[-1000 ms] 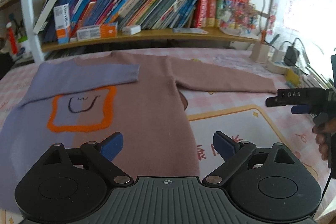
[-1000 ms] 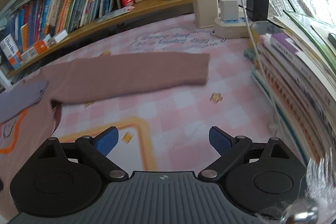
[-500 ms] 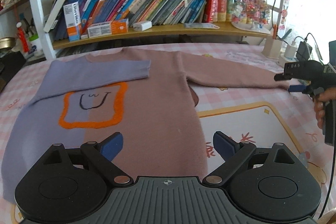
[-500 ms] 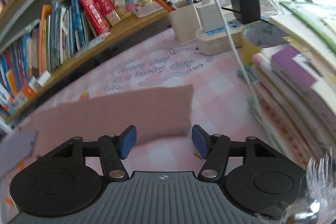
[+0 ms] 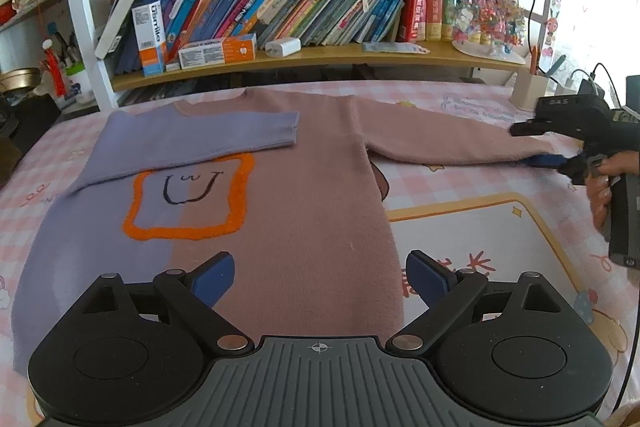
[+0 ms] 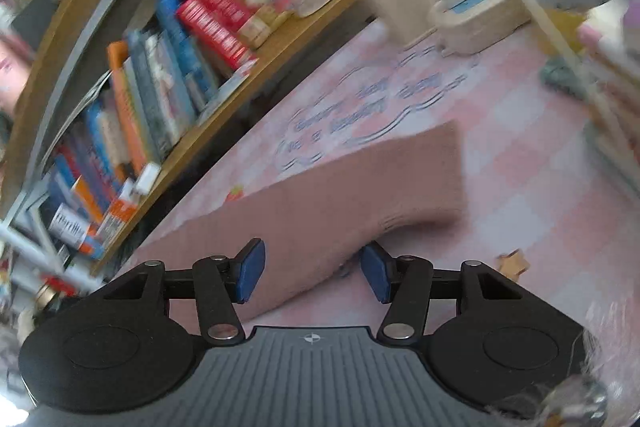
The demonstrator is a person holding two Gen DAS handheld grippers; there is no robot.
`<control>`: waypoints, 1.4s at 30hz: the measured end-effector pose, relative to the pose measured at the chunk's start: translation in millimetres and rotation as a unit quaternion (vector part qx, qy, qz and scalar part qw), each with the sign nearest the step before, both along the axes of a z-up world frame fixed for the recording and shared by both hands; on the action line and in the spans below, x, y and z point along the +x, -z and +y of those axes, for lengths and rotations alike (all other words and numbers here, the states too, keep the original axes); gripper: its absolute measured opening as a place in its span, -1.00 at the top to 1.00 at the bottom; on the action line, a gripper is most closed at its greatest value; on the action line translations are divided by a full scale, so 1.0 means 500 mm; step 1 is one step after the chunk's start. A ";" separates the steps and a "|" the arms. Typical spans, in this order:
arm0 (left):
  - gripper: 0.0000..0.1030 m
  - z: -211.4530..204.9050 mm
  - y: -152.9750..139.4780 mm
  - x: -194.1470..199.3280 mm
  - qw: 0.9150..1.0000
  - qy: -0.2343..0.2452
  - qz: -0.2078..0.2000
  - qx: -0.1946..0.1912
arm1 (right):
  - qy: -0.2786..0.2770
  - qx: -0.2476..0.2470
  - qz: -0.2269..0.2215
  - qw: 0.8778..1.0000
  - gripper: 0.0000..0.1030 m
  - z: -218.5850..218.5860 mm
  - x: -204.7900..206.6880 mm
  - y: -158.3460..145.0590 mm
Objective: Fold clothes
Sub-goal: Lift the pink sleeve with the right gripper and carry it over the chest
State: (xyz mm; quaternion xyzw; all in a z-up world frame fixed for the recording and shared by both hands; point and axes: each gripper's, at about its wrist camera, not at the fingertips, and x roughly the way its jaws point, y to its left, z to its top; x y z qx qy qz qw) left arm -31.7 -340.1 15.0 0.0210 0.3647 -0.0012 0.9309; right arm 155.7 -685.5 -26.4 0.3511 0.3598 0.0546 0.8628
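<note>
Sweater (image 5: pixel 304 195) — flat on pink checked tablecloth (image 5: pixel 480 227), neck toward 12 o'clock, pink sleeve (image 6: pixel 360 187) reaching 3 o'clock. Right gripper (image 6: pixel 312 271) — jaws just narrowed, straddling that sleeve, now closer than earlier. Left gripper (image 5: pixel 320 275) — agape, empty.

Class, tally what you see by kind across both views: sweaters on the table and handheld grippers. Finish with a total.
Sweaters: 1, the sweater
Grippers: 2, the left gripper and the right gripper, whose jaws have just been closing with the pink sleeve between them
Total: 3
</note>
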 end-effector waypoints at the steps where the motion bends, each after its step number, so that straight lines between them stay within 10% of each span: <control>1: -0.84 0.001 0.000 0.000 1.000 -0.002 0.000 0.000 | 0.011 -0.002 0.001 1.000 0.02 -0.010 0.002 0.001; 12: -0.84 0.010 0.002 -0.003 1.000 -0.006 -0.004 -0.005 | 0.048 -0.019 0.029 0.998 0.89 -0.051 0.017 0.024; 26: -0.84 0.079 0.003 -0.013 0.999 0.001 -0.024 -0.031 | 0.010 -0.029 -0.044 0.999 0.90 0.034 0.021 -0.086; 42: -0.84 0.356 -0.032 -0.048 0.994 0.012 -0.084 -0.066 | -0.021 -0.061 -0.116 0.991 0.90 0.346 0.010 -0.243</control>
